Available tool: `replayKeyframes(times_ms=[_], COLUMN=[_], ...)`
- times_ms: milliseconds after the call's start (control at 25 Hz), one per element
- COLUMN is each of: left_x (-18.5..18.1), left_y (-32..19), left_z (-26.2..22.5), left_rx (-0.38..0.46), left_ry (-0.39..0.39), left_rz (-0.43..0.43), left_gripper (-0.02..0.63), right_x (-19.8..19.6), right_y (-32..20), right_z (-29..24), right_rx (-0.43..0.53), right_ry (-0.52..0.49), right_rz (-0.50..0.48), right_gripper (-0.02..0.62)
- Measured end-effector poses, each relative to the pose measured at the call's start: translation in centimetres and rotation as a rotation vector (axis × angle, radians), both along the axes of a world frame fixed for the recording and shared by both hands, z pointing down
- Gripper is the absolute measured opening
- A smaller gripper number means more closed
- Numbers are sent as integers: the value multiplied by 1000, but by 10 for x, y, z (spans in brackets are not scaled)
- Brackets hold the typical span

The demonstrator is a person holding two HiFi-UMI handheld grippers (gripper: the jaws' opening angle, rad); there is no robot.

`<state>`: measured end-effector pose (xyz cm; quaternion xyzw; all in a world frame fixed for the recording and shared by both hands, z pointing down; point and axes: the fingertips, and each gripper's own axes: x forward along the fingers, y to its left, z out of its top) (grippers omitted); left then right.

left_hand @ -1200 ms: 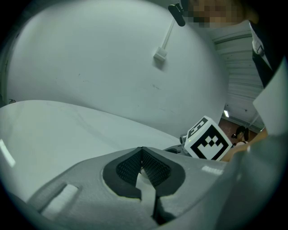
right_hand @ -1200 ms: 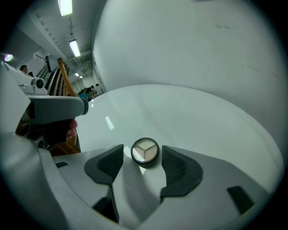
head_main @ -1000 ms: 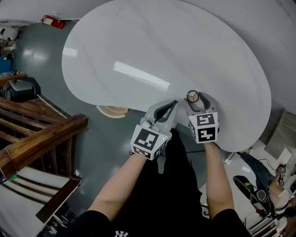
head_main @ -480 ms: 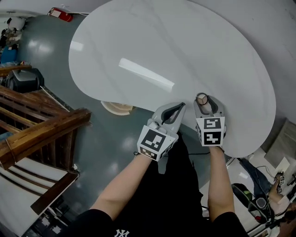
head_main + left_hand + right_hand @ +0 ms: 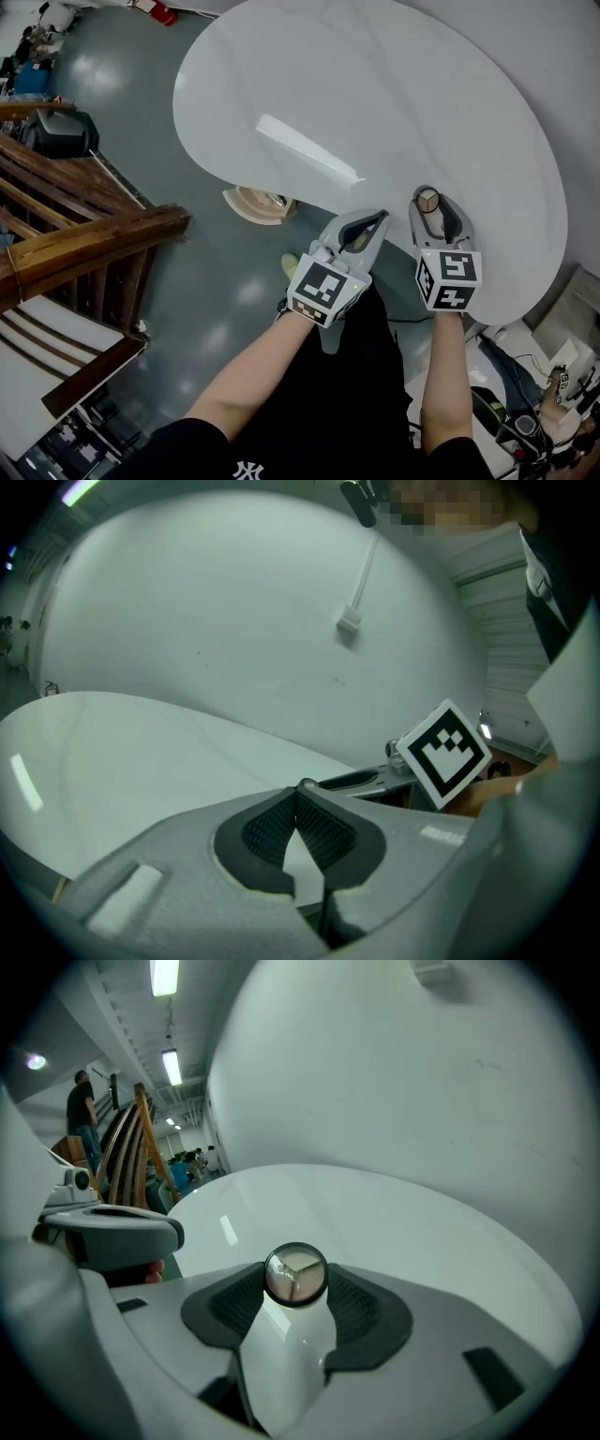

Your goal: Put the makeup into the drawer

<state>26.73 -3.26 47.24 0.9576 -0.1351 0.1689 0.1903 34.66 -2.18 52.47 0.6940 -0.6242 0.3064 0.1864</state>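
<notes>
grip: right hand-held gripper (image 5: 296, 1277) is clamping makeup bottle (image 5: 281, 1354) just under its mirrored cap (image 5: 296, 1274), jaws just closed in | loc: hovering over surface (image 5: 375, 94), at its near edge | handling: likely light, rigid, glossy-slippery, so gripping by the neck is suiting | left hand-held gripper (image 5: 298, 791) is riding pinched, empty

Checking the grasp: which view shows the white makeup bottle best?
Right gripper view: the white makeup bottle sits close-up between the fingers. Head view shows it small, from above; left gripper view doesn't show it.

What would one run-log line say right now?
left tongs: shut, empty | right tongs: just closed on makeup bottle
</notes>
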Motion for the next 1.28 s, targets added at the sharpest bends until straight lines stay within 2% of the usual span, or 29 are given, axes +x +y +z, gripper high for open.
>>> replayKeyframes(times_ms=[360,720,1040,1280], left_x=[-79,-161,-234,-282], left_y=[-22,-52,-88,-110], left_z=[-21,-30,-6,41], left_rx=[43,60,50,24], left_ry=[43,67,50,15], left_rz=[-47,-132,-232,-309], left_gripper=[9,9,9,9], right_x=[-90,-182,-268,-322], right_y=[-27,-57,-92,-110], right_z=[-44,-71,-51,-10], right_rx=[134,200,198,185], right_ry=[-6,3,-15,-40], right_rz=[-35,-125,-245,-339], right_gripper=[218,218,218,218])
